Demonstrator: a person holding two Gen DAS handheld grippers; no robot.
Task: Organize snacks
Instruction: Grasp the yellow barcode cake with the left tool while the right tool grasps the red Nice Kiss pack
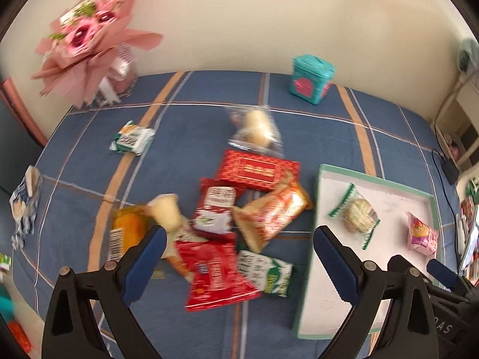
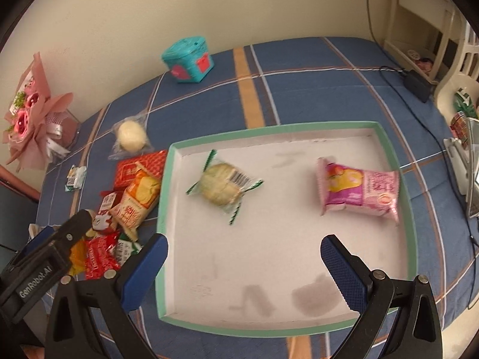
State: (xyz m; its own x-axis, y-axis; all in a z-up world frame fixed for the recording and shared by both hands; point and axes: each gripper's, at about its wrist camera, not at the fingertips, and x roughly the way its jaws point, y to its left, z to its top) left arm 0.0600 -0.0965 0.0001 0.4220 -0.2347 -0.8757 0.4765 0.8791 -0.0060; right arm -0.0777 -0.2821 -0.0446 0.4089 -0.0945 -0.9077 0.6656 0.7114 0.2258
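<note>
Snacks [image 1: 239, 224]: piled left of tray [image 2: 411, 209].
Left gripper [image 1: 239, 257]: wide open, empty; drop straight onto one pack.
Right gripper [image 2: 244, 264]: wide open, empty.

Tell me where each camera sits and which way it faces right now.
Left wrist: on the left hand-held gripper, open, looking down at the snack pile; the right hand-held gripper shows at lower right.
Right wrist: on the right hand-held gripper, open, looking down into the tray; the left hand-held gripper shows at lower left.
Shared: tray, green pastry, pink pack, teal box, bouquet.
</note>
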